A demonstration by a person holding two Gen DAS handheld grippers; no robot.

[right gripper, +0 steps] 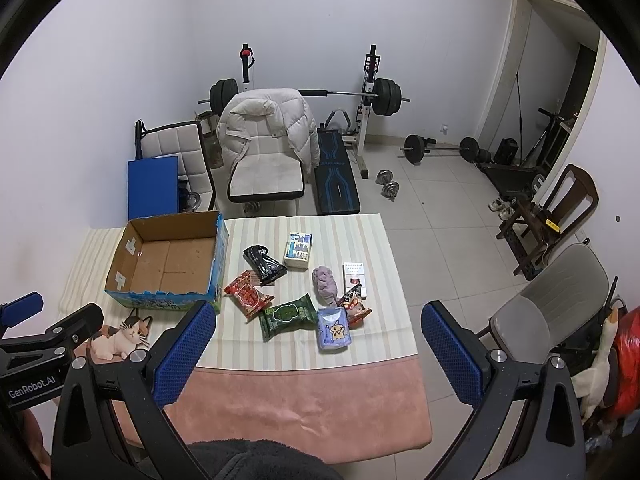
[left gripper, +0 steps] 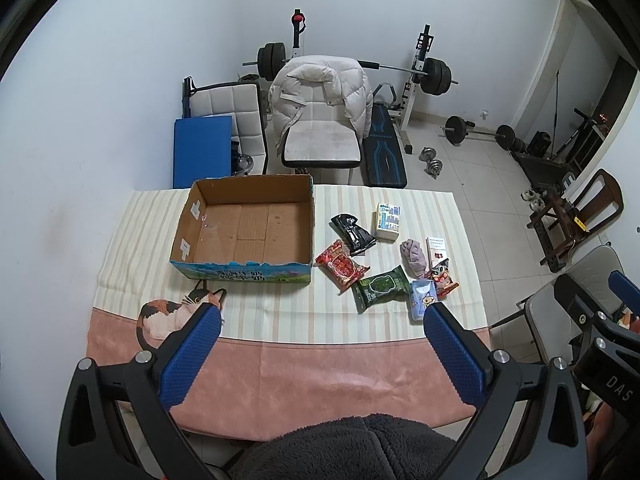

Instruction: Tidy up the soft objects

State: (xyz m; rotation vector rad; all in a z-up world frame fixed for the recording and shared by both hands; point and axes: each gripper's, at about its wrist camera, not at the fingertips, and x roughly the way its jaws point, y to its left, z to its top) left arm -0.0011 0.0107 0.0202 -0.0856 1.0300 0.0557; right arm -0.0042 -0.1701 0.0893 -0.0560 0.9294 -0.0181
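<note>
1. Jaws on both tools stand wide apart and hold nothing: your left gripper (left gripper: 322, 334) and right gripper (right gripper: 318, 332) hang over the near edge of the worktop, well short of the goods.
2. Your soft things lie in a loose cluster to the right of the open brown cardboard box (left gripper: 244, 228), whose floor looks bare.
3. The crinkly foil packets, namely the red snack bag (left gripper: 341, 266), the dark green packet (left gripper: 382, 288) and the black pouch (left gripper: 354, 232), should be light, puffy and a bit slippery; I would pinch each across its middle, gently, lest the contents crush.
4. The pale blue tissue pack with a cartoon fox (right gripper: 334, 328) and the lilac knitted cloth bundle (right gripper: 326, 282) will squash and sag; take the cloth at its thickest fold.
5. The white-and-blue boxed pack (left gripper: 388, 220) and the slim white carton (left gripper: 436, 246) look stiffer.
6. The striped cream cloth (left gripper: 280, 316) covering the worktop may ruck if you drag anything; lift clear instead.
7. Beyond stand a white chair draped with a padded jacket (left gripper: 320, 116) and a barbell rack (left gripper: 424, 68).
</note>
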